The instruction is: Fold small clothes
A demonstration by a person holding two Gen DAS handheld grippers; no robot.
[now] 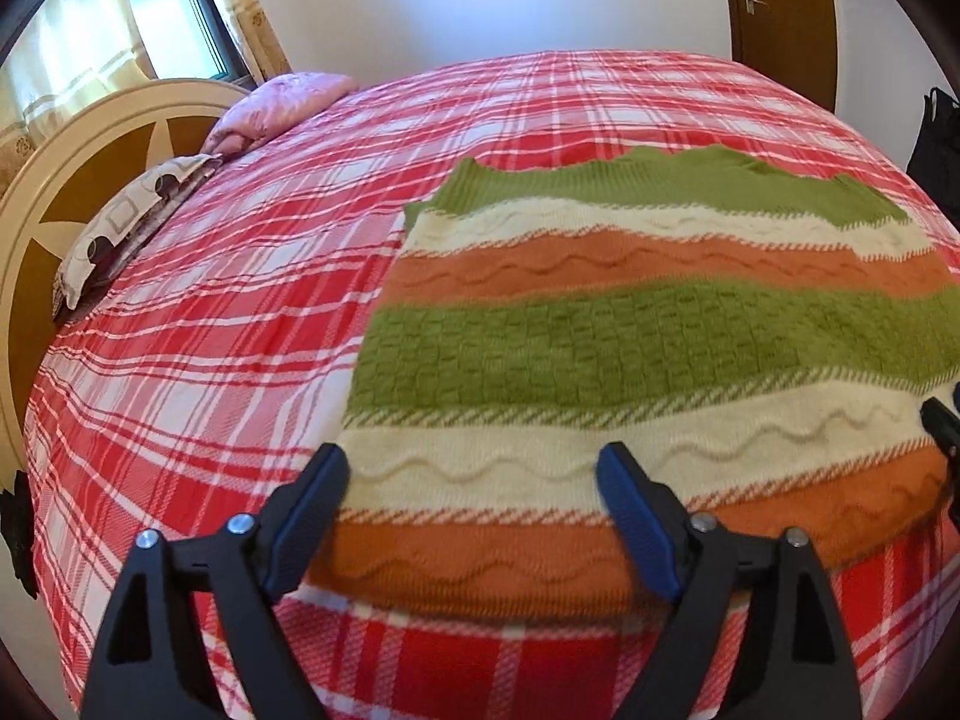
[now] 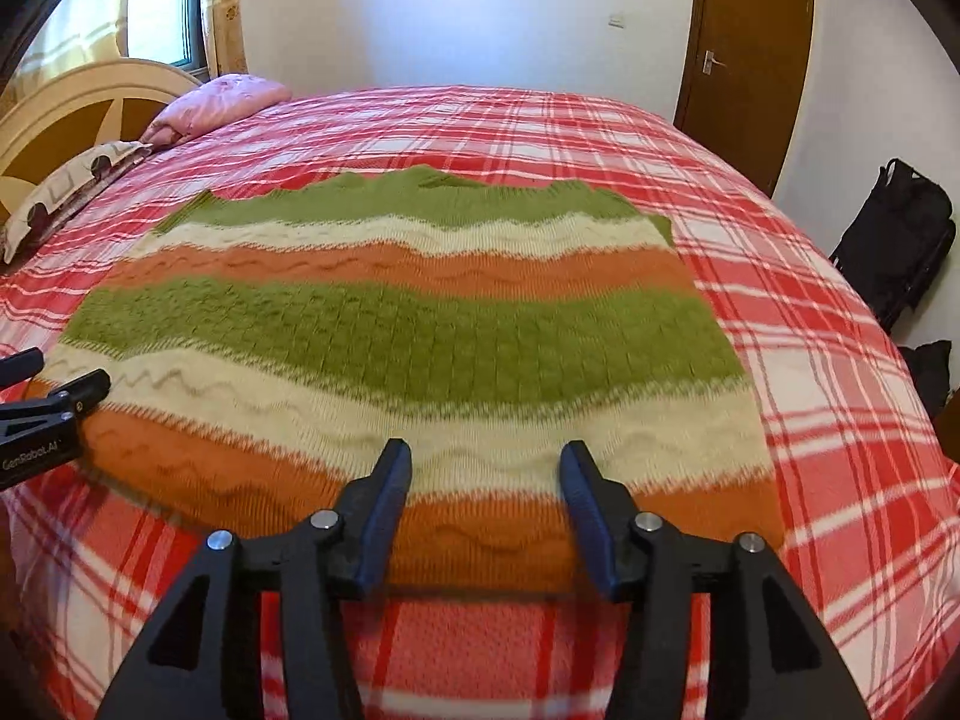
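A knitted garment striped in green, cream and orange (image 1: 630, 354) lies flat on the bed; it also shows in the right wrist view (image 2: 408, 336). My left gripper (image 1: 474, 468) is open and empty, hovering over the garment's near left part, above the cream and orange stripes. My right gripper (image 2: 486, 462) is open and empty above the near edge, right of the middle. The left gripper's fingertips (image 2: 90, 387) show at the left of the right wrist view, beside the garment's near left corner. The right gripper's tip (image 1: 942, 420) shows at the right edge of the left wrist view.
The bed has a red and white plaid cover (image 1: 240, 300). Pillows (image 1: 282, 105) and a patterned cushion (image 1: 138, 210) lie at the cream headboard (image 1: 90, 144) on the left. A brown door (image 2: 750, 54) and a black bag (image 2: 900, 240) stand to the right.
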